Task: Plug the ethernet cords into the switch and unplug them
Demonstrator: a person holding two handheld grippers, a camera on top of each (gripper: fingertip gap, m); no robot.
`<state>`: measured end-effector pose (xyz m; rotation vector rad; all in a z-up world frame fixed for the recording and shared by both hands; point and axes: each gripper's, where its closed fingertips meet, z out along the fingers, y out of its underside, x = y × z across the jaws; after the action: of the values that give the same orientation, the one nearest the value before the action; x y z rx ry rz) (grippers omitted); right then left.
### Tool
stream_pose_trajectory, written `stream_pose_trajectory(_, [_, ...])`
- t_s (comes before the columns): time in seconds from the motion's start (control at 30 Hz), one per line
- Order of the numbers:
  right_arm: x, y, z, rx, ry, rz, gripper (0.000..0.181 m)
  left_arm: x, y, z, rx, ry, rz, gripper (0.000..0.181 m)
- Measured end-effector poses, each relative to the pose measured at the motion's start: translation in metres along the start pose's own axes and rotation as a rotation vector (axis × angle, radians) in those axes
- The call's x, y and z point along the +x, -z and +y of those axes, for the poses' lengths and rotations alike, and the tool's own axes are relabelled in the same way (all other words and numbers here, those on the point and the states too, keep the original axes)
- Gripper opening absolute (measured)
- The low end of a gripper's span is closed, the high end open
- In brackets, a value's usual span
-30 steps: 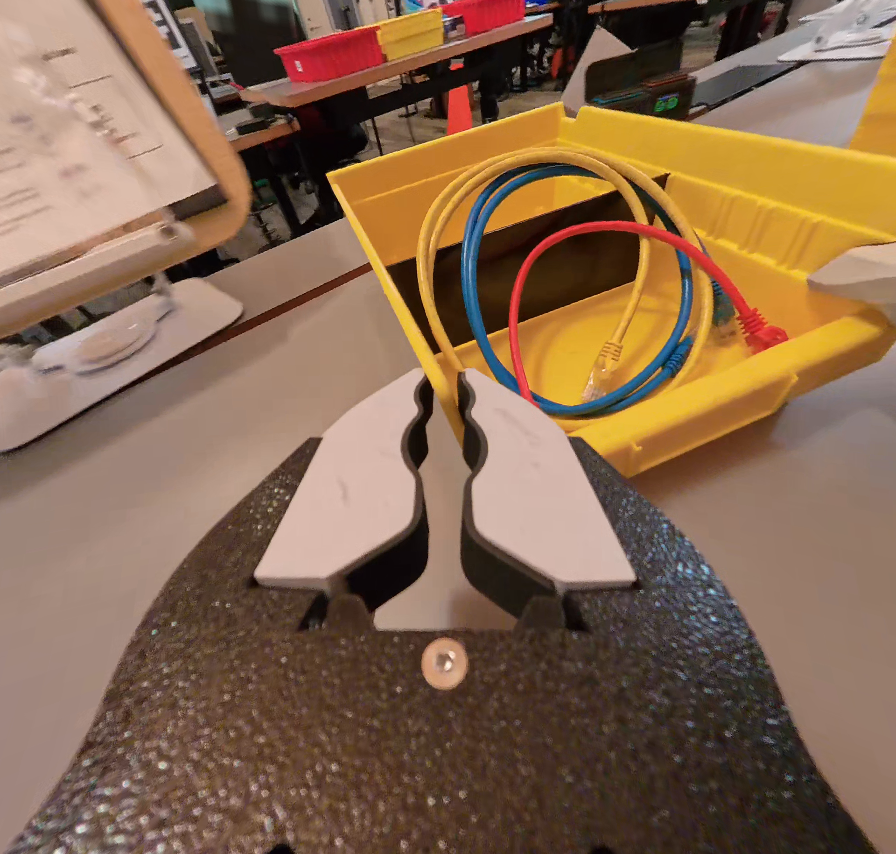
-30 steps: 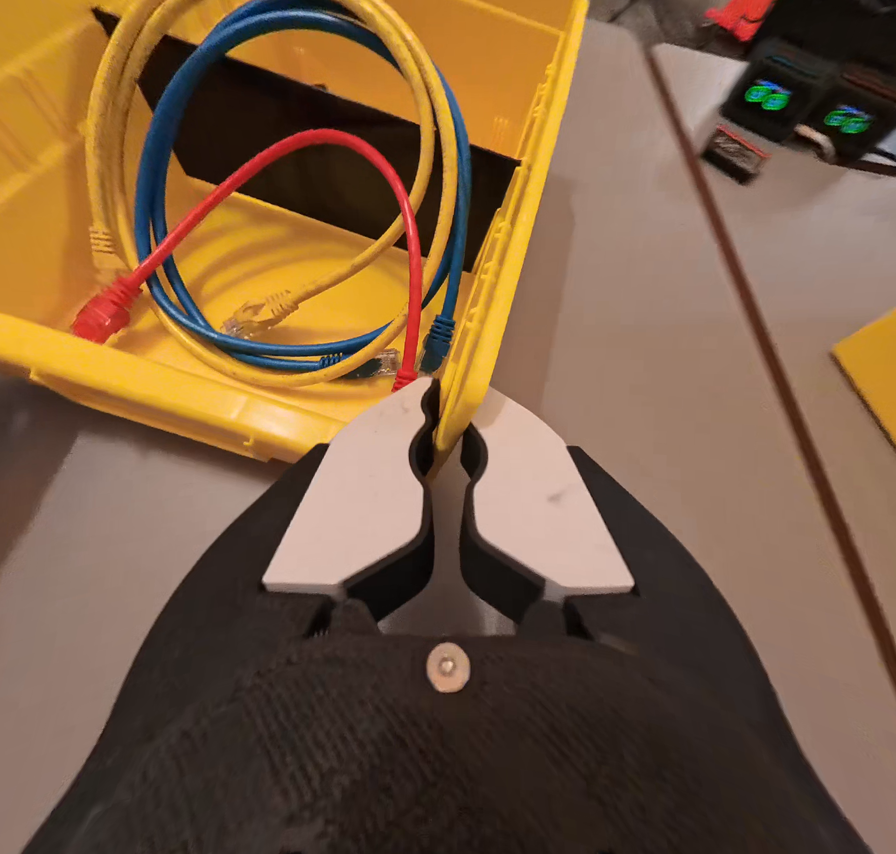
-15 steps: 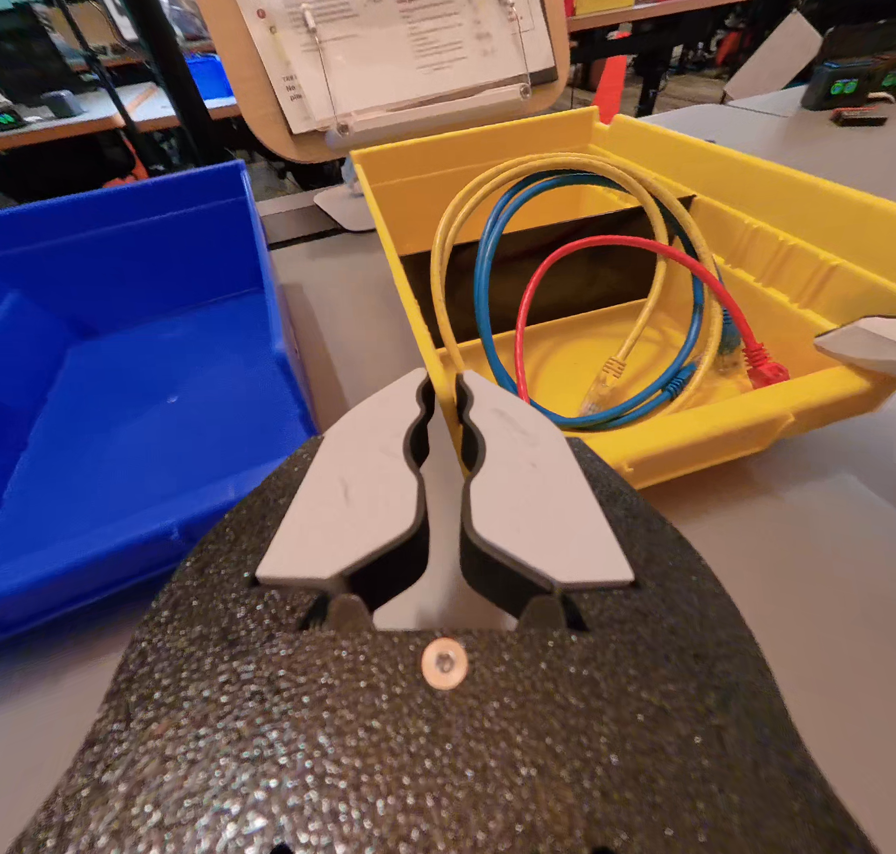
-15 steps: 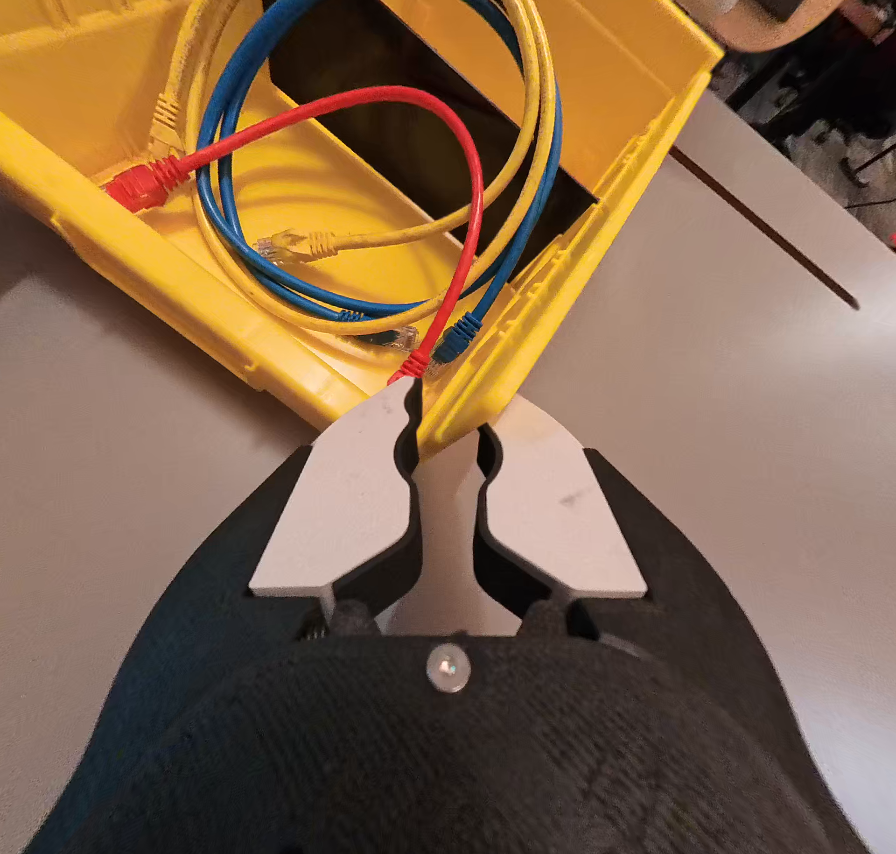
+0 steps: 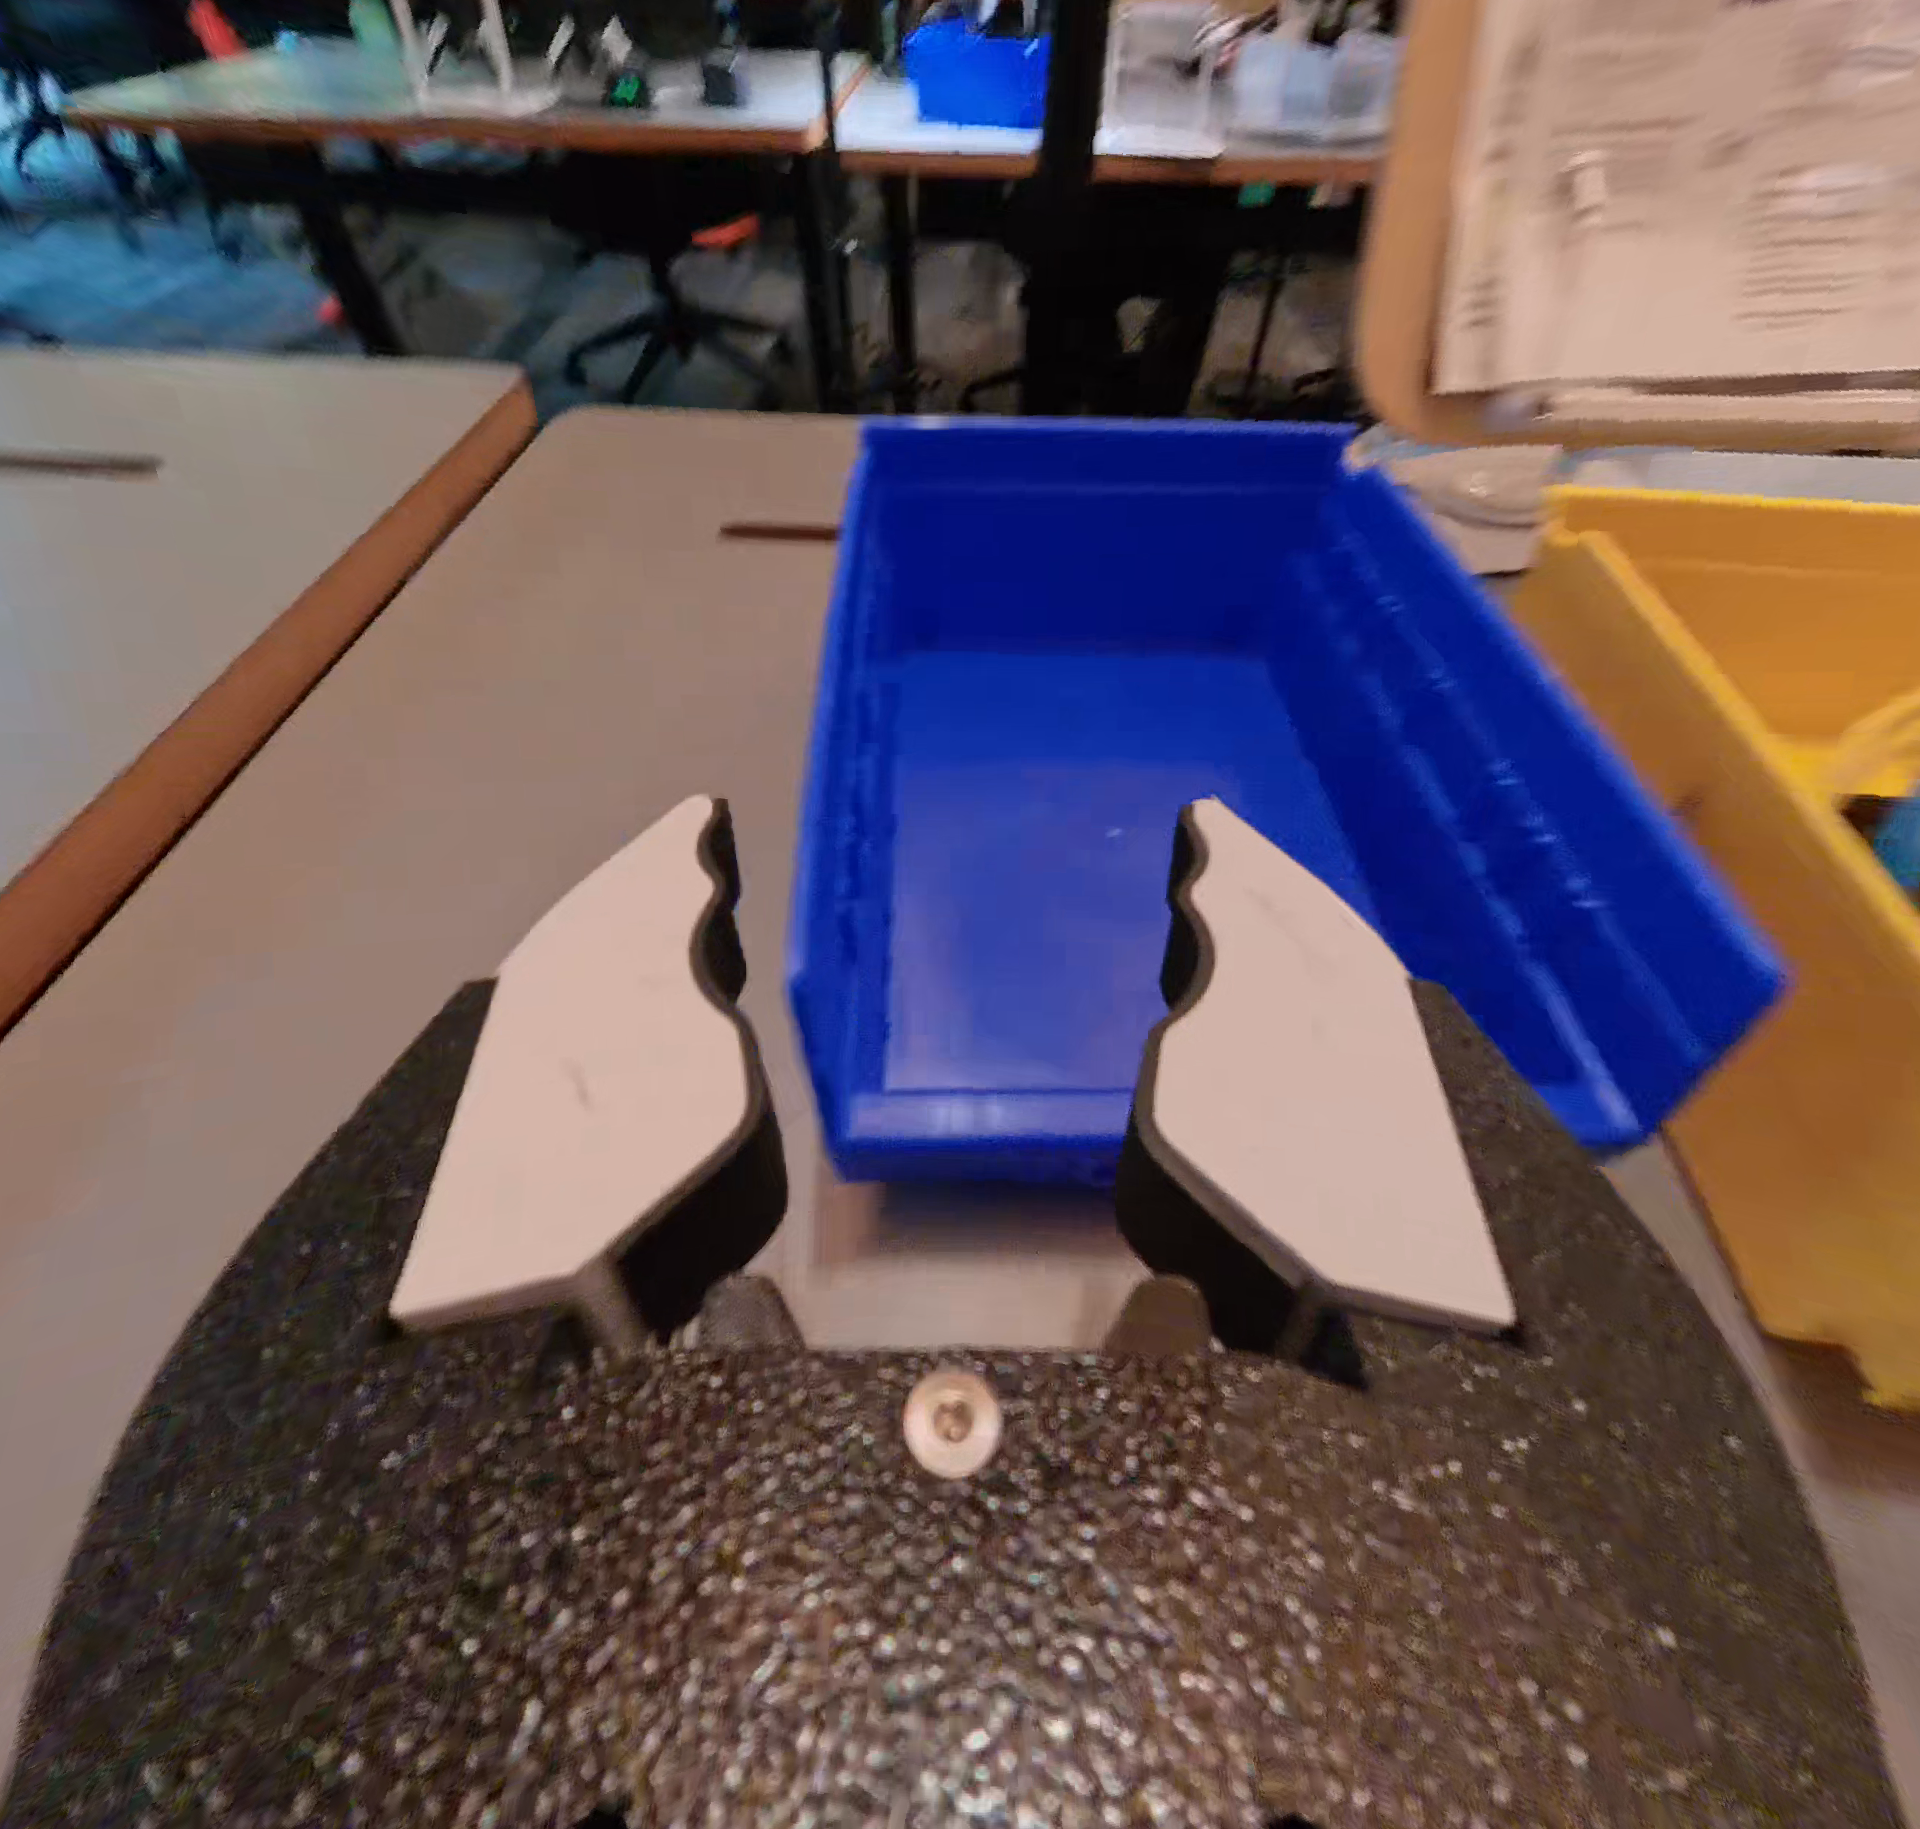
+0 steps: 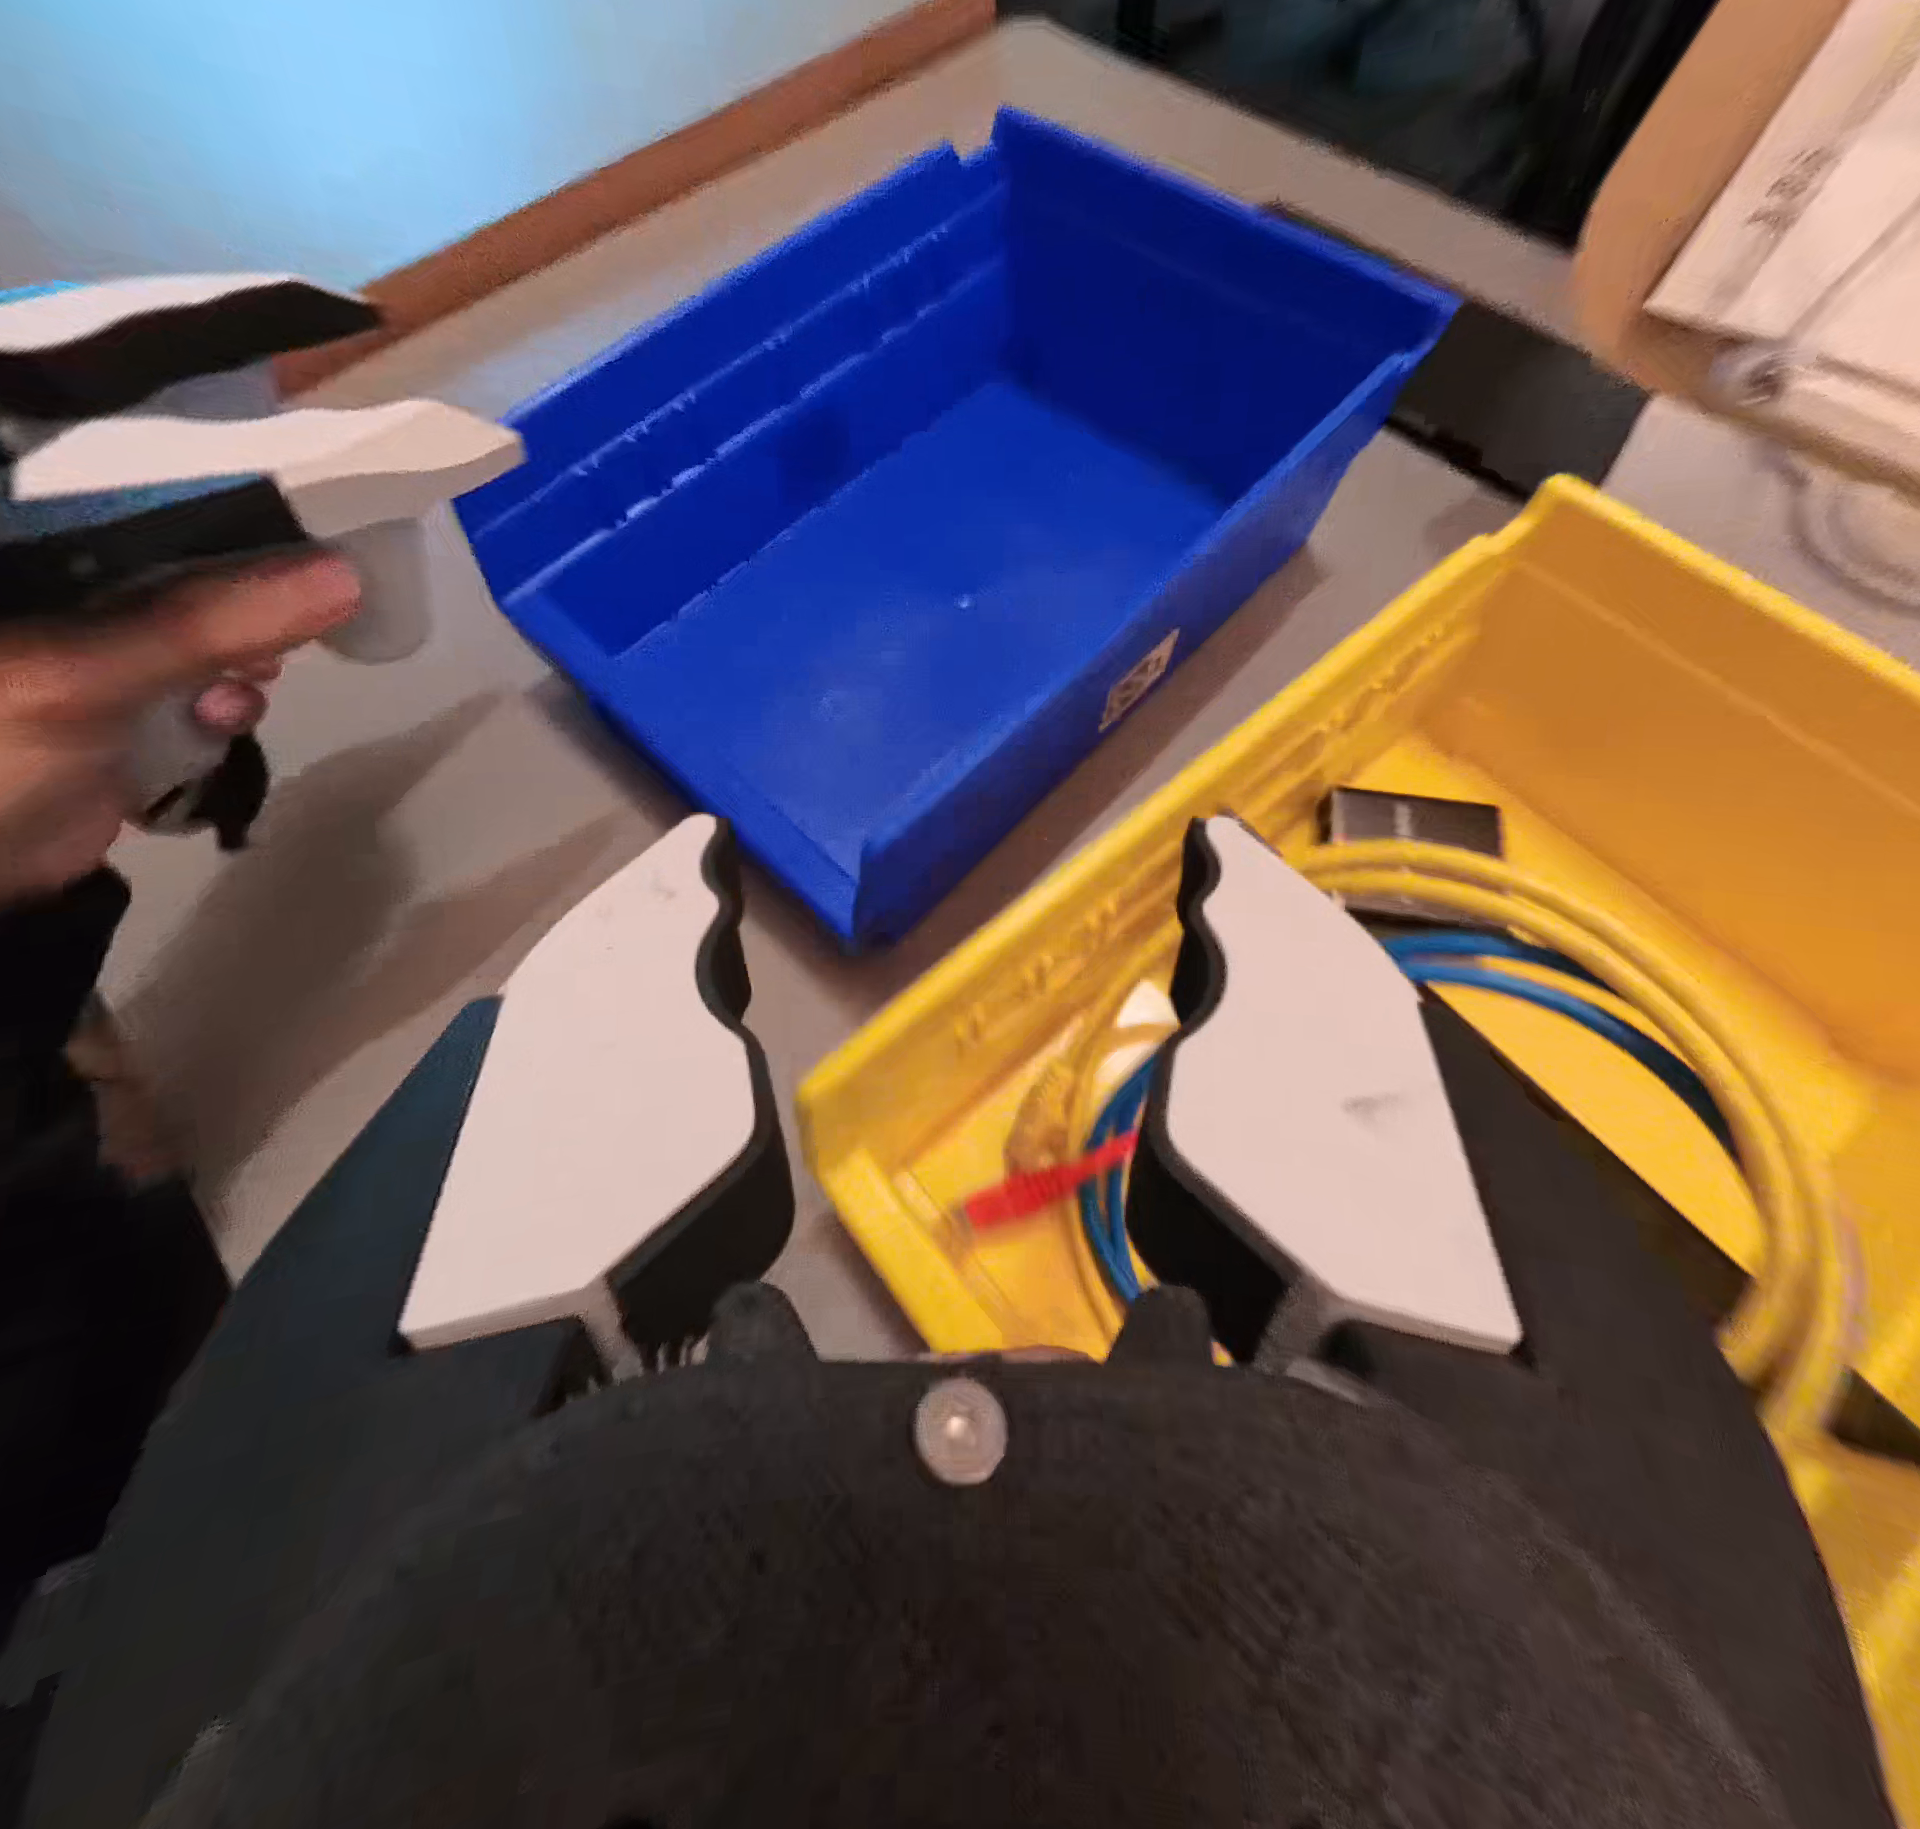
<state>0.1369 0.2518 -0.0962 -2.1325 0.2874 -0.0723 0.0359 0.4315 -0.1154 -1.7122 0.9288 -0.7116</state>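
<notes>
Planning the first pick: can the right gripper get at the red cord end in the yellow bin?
Probably yes: right gripper is open above the yellow bin, and the red cord end lies uncovered between its fingers.

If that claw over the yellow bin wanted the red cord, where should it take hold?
Probably at the red cord's plug end, the only part showing. It lies near the yellow bin's corner wall, so the open right claw should come from above, fingers astride the plug body. Blur hides finer detail.
</notes>
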Motion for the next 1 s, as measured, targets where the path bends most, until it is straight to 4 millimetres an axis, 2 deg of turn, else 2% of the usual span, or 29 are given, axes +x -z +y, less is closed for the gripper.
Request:
stream_pose_trajectory(0.07, [-0.015, -0.035, -0.003, -0.093, -0.022, -0.074, 0.076, -0.019, -0.008, 0.017, -0.032, 0.023, -0.032, 0.079])
stream_pose_trajectory(0.13, [-0.022, -0.060, -0.007, -0.137, -0.058, -0.104, 0.070, -0.033, -0.014, 0.029, -0.064, 0.034, -0.060, 0.079])
stream_pose_trajectory(0.27, [-0.007, -0.086, -0.005, -0.192, -0.075, -0.031, 0.058, -0.043, -0.023, 0.042, -0.098, 0.022, -0.083, 0.081])
stream_pose_trajectory(0.33, [0.005, -0.091, -0.007, -0.186, -0.115, 0.005, 0.053, -0.043, -0.028, 0.049, -0.115, 0.022, -0.075, 0.081])
stream_pose_trajectory(0.43, [0.006, -0.097, -0.014, -0.199, -0.177, -0.027, 0.045, -0.038, -0.035, 0.057, -0.137, 0.026, -0.043, 0.077])
stream_pose_trajectory(0.6, [0.020, -0.109, -0.010, -0.336, -0.181, -0.015, 0.030, -0.030, -0.041, 0.067, -0.159, 0.008, -0.002, 0.065])
stream_pose_trajectory(0.67, [0.029, -0.111, -0.014, -0.349, -0.163, 0.040, 0.024, -0.027, -0.041, 0.066, -0.150, 0.014, 0.020, 0.050])
stream_pose_trajectory(0.73, [0.024, -0.112, -0.006, -0.441, -0.157, -0.002, 0.013, -0.029, -0.041, 0.065, -0.144, 0.015, 0.009, 0.043])
stream_pose_trajectory(0.77, [0.024, -0.109, -0.007, -0.456, -0.138, 0.006, 0.017, -0.031, -0.041, 0.066, -0.148, 0.012, -0.003, 0.045])
stream_pose_trajectory(0.8, [0.030, -0.106, -0.014, -0.438, -0.097, 0.053, 0.032, -0.032, -0.040, 0.067, -0.155, 0.007, -0.004, 0.049])
stream_pose_trajectory(0.9, [0.051, -0.096, -0.028, -0.433, -0.022, 0.189, 0.047, -0.033, -0.042, 0.067, -0.158, 0.038, 0.009, 0.060])
stream_pose_trajectory(0.97, [0.052, -0.098, -0.026, -0.456, -0.069, 0.156, 0.057, -0.029, -0.042, 0.065, -0.151, 0.050, 0.031, 0.059])
stream_pose_trajectory(1.0, [0.052, -0.100, -0.021, -0.485, -0.095, 0.137, 0.056, -0.028, -0.041, 0.064, -0.148, 0.045, 0.031, 0.059])
